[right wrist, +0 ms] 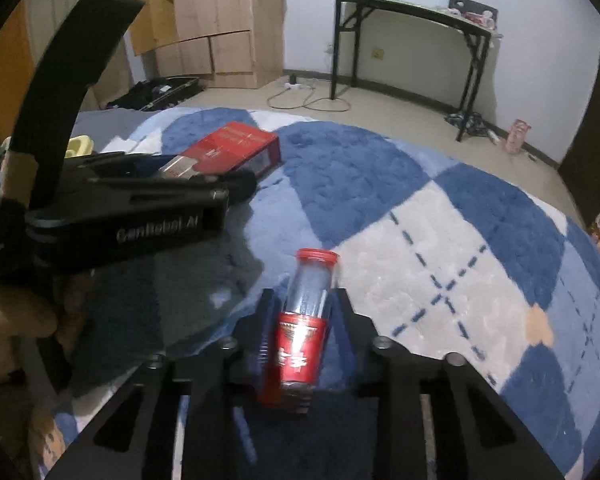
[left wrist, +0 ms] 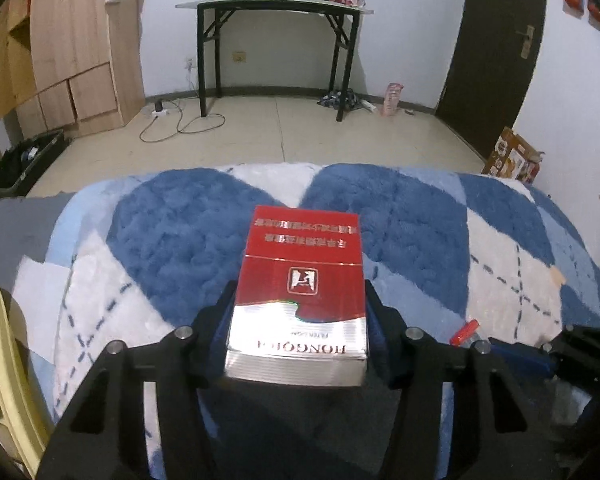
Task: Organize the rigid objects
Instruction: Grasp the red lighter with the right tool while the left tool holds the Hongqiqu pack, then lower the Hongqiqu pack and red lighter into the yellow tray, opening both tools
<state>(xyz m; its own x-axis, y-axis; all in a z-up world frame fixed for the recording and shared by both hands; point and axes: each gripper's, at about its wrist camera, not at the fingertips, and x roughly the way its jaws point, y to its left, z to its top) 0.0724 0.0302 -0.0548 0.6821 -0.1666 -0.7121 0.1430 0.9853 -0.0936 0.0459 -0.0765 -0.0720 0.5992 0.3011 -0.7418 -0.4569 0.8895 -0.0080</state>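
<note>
A red and silver cigarette pack (left wrist: pixel 300 292) lies flat on the blue and white plush blanket (left wrist: pixel 172 232), and my left gripper (left wrist: pixel 300 312) is shut on its two long sides. From the right wrist view the same pack (right wrist: pixel 228 152) shows at the upper left, held in the left gripper (right wrist: pixel 204 184) by a person's hand (right wrist: pixel 16 316). My right gripper (right wrist: pixel 302 320) is shut on a clear tube with a red cap and red label (right wrist: pixel 304 320), which lies on the blanket (right wrist: pixel 440 240). The tube's red cap (left wrist: pixel 465 332) peeks out at the lower right of the left wrist view.
A pale yellow object (left wrist: pixel 4 360) sits at the blanket's left edge. Beyond the bed are a tiled floor, a black-legged table (left wrist: pixel 276 8) with small items, a wooden wardrobe (left wrist: pixel 72 48), a dark door (left wrist: pixel 496 40), a black open case (left wrist: pixel 24 160) and a printed box (left wrist: pixel 512 156).
</note>
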